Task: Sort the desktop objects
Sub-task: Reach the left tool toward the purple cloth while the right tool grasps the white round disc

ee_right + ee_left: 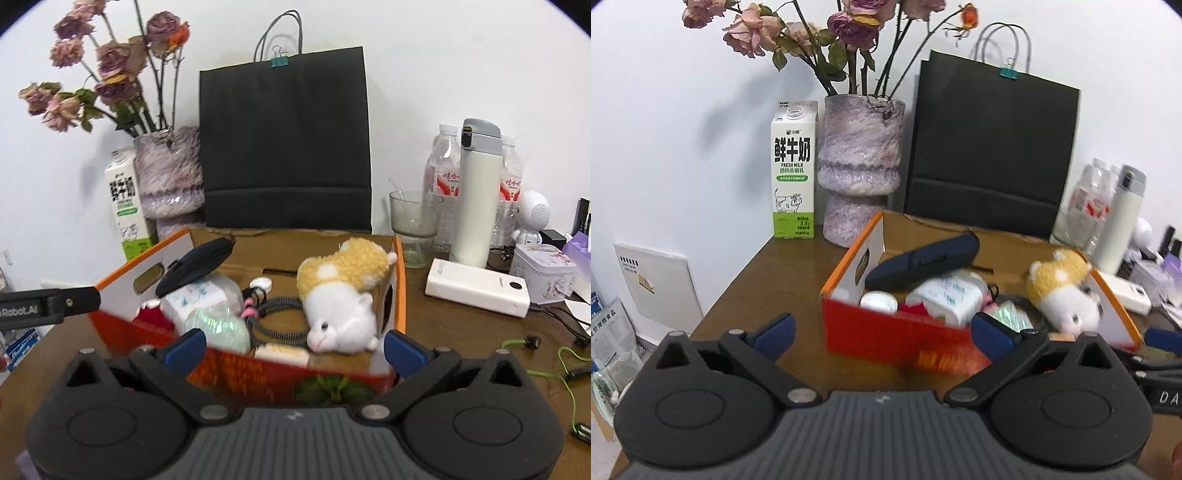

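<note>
Both tools stand wide open and empty over the near wall of the orange box.

Left tool (882,334) and right tool (295,345) each hang with jaws fully spread, nothing between the pads, pointing down toward the orange box (400,280) on the counter (768,280). Inside the box lie a plush hamster (343,295) against its right wall, a dark pouch (199,264) propped on its left wall, a tissue pack (205,295) under the pouch, and a coiled cable (280,314) at its centre. Outside, a white power bank (476,291) sits just right of the box, with a green cable (561,365) beyond it. For a clean pick, each tool should probably settle first, since the near wall shows blur, then take one item squarely, clear of the wall.
</note>
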Motion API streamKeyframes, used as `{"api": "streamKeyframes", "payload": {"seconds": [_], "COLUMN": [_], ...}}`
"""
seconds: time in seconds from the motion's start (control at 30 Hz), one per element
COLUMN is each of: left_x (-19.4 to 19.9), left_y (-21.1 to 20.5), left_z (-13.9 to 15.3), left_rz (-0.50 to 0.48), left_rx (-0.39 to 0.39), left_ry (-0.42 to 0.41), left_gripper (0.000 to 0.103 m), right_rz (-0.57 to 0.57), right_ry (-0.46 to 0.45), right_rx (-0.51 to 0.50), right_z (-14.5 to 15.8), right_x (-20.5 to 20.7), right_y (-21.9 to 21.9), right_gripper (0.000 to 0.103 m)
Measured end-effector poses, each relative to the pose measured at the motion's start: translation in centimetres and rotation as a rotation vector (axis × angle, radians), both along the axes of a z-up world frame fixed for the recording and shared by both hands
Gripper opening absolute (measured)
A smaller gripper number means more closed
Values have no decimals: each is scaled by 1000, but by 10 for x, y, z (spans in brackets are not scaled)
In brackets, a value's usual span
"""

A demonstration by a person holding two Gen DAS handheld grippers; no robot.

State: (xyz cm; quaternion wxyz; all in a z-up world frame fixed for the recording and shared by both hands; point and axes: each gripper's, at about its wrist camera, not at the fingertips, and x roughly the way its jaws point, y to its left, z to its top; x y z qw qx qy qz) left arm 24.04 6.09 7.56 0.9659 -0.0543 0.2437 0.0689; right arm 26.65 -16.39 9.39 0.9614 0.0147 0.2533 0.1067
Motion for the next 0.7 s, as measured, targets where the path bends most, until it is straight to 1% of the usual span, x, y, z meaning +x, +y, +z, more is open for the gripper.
{"api": "streamKeyframes", "payload": {"seconds": [0.13, 0.27, 0.37, 0.47, 0.6, 0.7], "left_x": [-30, -66, -91, -112, -130, -136], "left_y": [-3, -2, -1, -1, -7, -16], "left_z": [-8, -12, -16, -25, -40, -47], "left_rz": [-5, -36, -54, -88, -120, -146], "left_rx": [15, 10, 21, 34, 52, 45], "left_ry": [29, 31, 36, 60, 102, 101], "left_gripper": [103, 103, 103, 103, 103, 103], "right_rz": [50, 126, 188, 246, 325, 366], "right_ry": [21, 36, 53, 80, 91, 104], "right_rx": [-30, -88, -99, -94, -109, -133], "right_z": [-8, -17, -22, -28, -37, -44], "right_x": [-26, -60, -85, -109, -137, -149], "right_y": [6, 20, 25, 31, 44, 58], "right_gripper": [103, 103, 103, 103, 103, 102]}}
